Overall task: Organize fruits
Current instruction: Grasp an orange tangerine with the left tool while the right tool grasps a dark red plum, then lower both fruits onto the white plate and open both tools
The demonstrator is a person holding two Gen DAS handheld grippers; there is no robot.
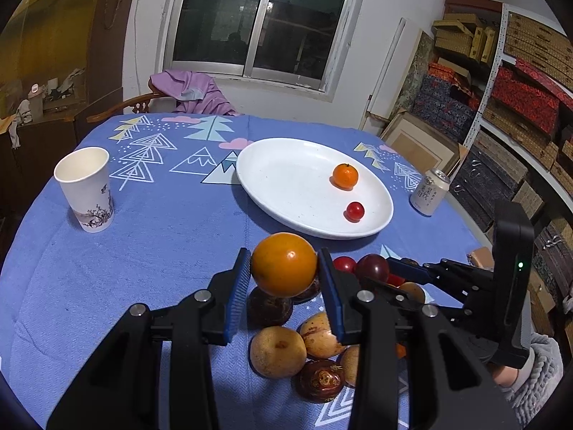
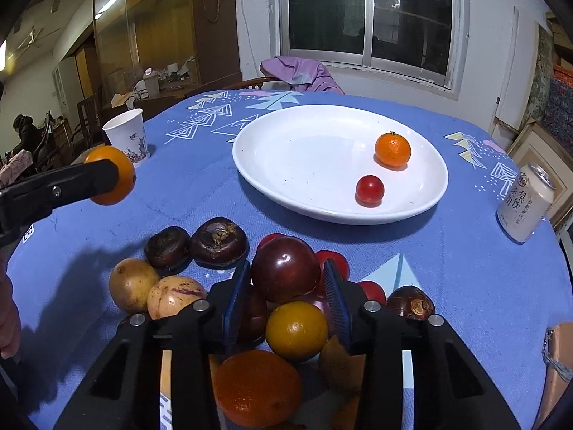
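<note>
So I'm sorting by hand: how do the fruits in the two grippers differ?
The left gripper holds a smooth orange fruit; the right gripper holds a dark red plum. The orange fruit is lifted clear of the pile; the plum still sits among it. Both are round, glossy and pinched between blue pads.

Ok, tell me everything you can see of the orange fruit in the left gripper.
The orange fruit is round, smooth and glossy, deep orange with a yellower lower edge. It is whole and lifted clear of the tablecloth, above the fruit pile. The left gripper is shut on it, one blue pad pressing each side; nothing else touches it. From the right wrist view one black finger covers much of it, with the paper cup behind. The white plate lies just beyond it.
</note>
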